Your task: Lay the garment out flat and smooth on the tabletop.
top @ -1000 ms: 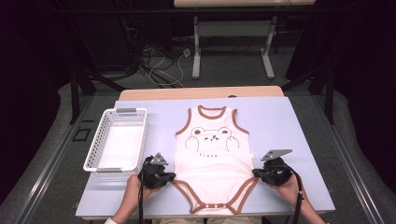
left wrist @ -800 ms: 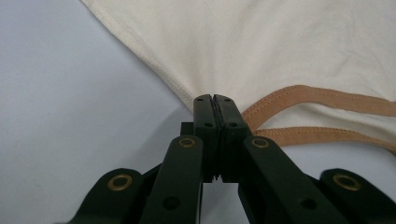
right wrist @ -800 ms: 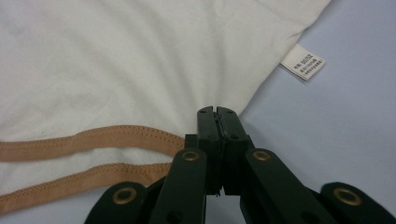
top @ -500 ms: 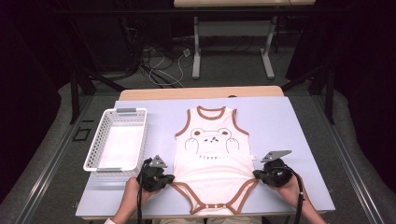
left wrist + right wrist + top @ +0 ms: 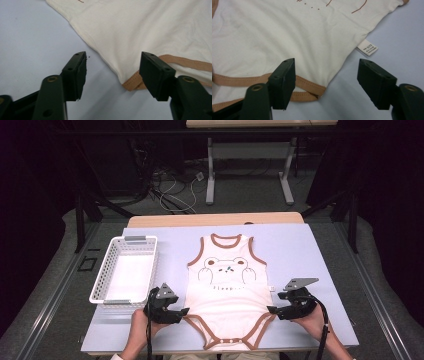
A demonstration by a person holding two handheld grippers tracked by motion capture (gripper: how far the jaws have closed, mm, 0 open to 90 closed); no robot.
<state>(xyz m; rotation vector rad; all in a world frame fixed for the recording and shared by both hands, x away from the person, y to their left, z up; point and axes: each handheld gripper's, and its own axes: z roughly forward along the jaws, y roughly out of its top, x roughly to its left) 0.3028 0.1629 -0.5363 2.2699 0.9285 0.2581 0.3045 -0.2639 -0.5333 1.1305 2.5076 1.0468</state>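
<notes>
High view: a cream baby bodysuit (image 5: 226, 292) with brown trim and a bear face lies flat, neck away from the person, in the middle of a pale lilac table (image 5: 320, 250). The left gripper (image 5: 181, 312) sits at the garment's lower left hip corner and the right gripper (image 5: 272, 310) at the lower right one, each held low by a hand that enters from the bottom edge. The matched placement suggests both corners are to be seized together, probably for a fold. An empty white basket (image 5: 125, 270) stands well to the left of the bodysuit, likely waiting for the finished piece. Beyond the table lie a grey floor, loose cables (image 5: 167, 190) and the white legs of a second table (image 5: 210, 175); dark curtains close the sides.

Left gripper view: the jaws stand spread wide, nothing between the pads. The brown-edged hip corner (image 5: 132, 83) lies on the table between them, close to the right-hand jaw.

Right gripper view: the jaws are likewise spread and empty. The other hip corner (image 5: 312, 92) lies just beside the left-hand jaw; a white care label (image 5: 367, 47) pokes from the side seam farther up.
</notes>
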